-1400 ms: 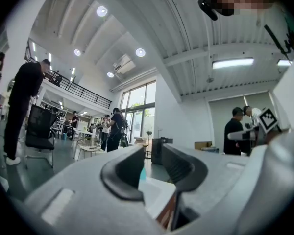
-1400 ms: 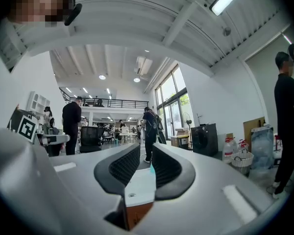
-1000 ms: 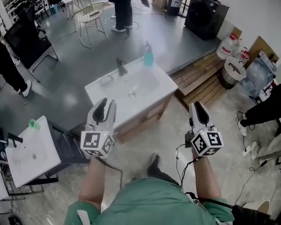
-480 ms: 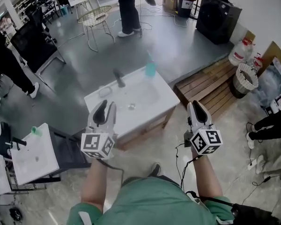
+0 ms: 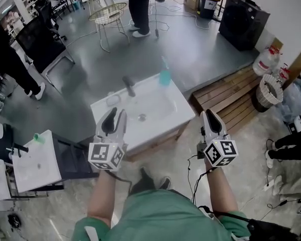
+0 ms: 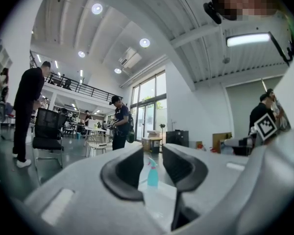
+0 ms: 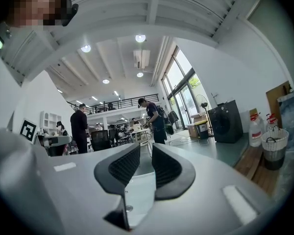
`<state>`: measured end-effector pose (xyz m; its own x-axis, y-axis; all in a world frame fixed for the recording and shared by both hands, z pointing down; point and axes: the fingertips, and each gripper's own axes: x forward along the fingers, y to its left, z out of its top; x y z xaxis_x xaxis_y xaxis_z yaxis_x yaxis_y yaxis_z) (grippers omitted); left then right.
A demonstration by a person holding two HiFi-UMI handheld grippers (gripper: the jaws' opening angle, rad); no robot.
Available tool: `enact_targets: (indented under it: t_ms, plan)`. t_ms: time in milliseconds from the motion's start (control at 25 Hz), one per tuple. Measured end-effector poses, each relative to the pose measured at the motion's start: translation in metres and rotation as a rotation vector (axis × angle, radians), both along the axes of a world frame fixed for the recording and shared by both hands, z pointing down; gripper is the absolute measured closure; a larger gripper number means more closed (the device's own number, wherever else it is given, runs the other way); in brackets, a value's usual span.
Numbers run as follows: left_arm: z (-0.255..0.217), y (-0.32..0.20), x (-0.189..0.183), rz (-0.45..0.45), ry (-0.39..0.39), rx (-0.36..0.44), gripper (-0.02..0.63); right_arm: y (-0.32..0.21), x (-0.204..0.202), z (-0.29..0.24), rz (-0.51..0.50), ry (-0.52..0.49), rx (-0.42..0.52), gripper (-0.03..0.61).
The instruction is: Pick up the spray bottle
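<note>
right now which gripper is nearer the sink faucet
Left. The left gripper sits just in front of the faucet; the right gripper is beyond the sink's right edge.

Nothing legible is shown.
Only square coded markers (image 5: 106,156) are carried by the left gripper (image 5: 115,115) and right gripper (image 5: 211,114).

A white sink cabinet (image 5: 178,107) stands just ahead of the left tool (image 5: 114,115), with a dark faucet (image 5: 128,86) near its far edge. Beyond the right tool (image 5: 210,116) lies a wooden pallet (image 5: 230,100), and a wicker basket (image 5: 269,90) stands further right. A smaller white sink (image 5: 34,163) is well left of the left tool. A wire chair (image 5: 107,15) stands far ahead.
</note>
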<state>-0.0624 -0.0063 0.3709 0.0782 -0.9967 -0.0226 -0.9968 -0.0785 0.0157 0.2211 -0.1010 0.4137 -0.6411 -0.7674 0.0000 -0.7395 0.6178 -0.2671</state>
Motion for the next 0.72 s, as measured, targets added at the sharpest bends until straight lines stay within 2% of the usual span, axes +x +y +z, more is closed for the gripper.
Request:
enact_targets:
  t_ms: [360, 720]
  plan:
    - [0.005, -0.055, -0.038, 0.012, 0.019, 0.000, 0.495, -0.052, -0.035, -0.002, 0.013, 0.022, 0.000, 0.517]
    - [0.013, -0.120, -0.109, 0.046, 0.063, -0.001, 0.495, -0.119, -0.115, -0.013, 0.024, 0.051, 0.017, 0.517]
